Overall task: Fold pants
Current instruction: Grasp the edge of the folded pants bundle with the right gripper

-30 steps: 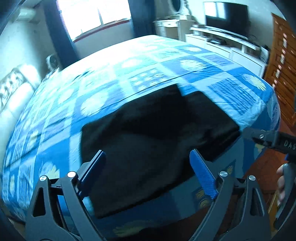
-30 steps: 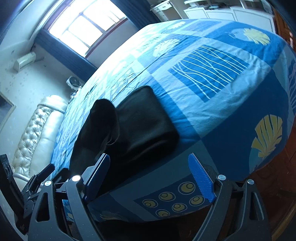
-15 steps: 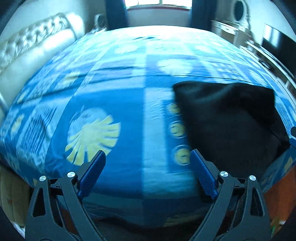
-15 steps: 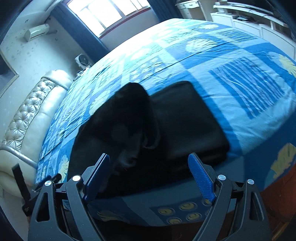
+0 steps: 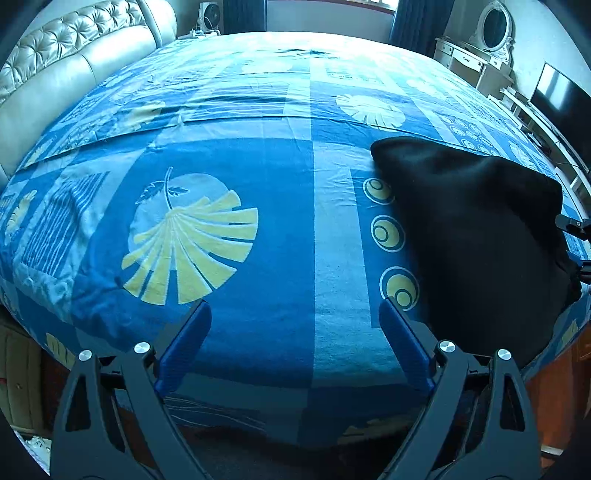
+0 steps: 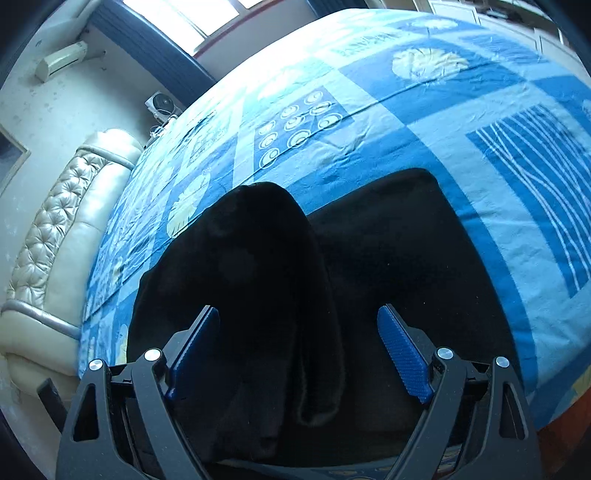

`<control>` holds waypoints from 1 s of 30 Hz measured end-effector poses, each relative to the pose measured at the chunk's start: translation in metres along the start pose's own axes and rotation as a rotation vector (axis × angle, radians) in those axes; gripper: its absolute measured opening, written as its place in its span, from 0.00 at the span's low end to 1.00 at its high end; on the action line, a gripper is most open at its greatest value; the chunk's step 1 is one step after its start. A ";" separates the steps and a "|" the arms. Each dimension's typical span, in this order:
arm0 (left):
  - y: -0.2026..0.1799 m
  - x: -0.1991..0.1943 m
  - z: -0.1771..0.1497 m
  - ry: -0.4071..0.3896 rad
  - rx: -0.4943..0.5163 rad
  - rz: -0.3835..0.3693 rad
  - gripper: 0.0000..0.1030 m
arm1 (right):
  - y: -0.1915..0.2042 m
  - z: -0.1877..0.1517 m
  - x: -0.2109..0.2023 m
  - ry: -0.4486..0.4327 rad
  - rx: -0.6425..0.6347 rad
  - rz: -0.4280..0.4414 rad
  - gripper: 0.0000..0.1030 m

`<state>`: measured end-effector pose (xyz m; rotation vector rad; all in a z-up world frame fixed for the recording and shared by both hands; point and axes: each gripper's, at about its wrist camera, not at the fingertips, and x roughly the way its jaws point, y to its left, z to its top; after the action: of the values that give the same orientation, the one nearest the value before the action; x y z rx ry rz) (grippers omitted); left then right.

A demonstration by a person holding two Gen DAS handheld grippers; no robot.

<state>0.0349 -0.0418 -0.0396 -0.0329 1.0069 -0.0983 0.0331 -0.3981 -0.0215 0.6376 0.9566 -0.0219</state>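
The black pants (image 5: 480,236) lie folded in a thick pile near the foot edge of the bed, at the right in the left wrist view. In the right wrist view the pants (image 6: 332,280) fill the middle, with a raised fold on the left part. My left gripper (image 5: 295,332) is open and empty over bare blue bedspread, to the left of the pants. My right gripper (image 6: 299,343) is open, its blue pads either side of the pants' near edge, holding nothing. The right gripper's tip (image 5: 576,225) shows at the right edge of the left wrist view.
The bed has a blue patterned bedspread (image 5: 192,240). A tufted cream headboard (image 5: 74,62) stands at the left. A dresser with mirror (image 5: 491,33) and a TV (image 5: 557,96) stand at the far right. The bed's foot edge runs just below the grippers.
My left gripper has swung left, away from the pants, so they now sit at its right. My right gripper has moved in over the pants' near edge. Both stayed open.
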 end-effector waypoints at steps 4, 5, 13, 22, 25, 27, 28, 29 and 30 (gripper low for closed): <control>-0.001 0.004 0.000 0.006 -0.002 -0.015 0.89 | 0.001 0.001 0.001 0.036 -0.003 0.091 0.83; -0.002 0.006 -0.001 0.011 -0.004 -0.017 0.89 | 0.002 0.001 0.003 0.058 -0.001 0.125 0.83; -0.009 0.010 -0.001 0.024 0.001 -0.025 0.89 | 0.016 -0.005 0.018 0.156 -0.090 0.099 0.19; -0.021 0.006 0.003 0.018 0.027 -0.019 0.89 | 0.039 0.005 -0.041 0.007 -0.185 0.112 0.11; -0.028 0.003 0.006 0.011 0.040 -0.024 0.89 | 0.030 0.012 -0.060 -0.039 -0.192 0.077 0.11; -0.032 0.002 0.008 0.006 0.049 -0.027 0.89 | 0.017 0.016 -0.065 -0.050 -0.168 0.062 0.11; -0.035 0.001 0.009 0.004 0.055 -0.028 0.89 | 0.013 0.017 -0.065 -0.052 -0.161 0.053 0.11; -0.037 0.001 0.009 0.004 0.058 -0.030 0.89 | 0.004 0.018 -0.065 -0.051 -0.151 0.036 0.11; -0.040 0.001 0.009 0.004 0.062 -0.034 0.89 | -0.001 0.018 -0.064 -0.052 -0.140 0.025 0.11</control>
<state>0.0407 -0.0820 -0.0326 0.0069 1.0072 -0.1603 0.0083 -0.4246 0.0346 0.5176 0.8920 0.0503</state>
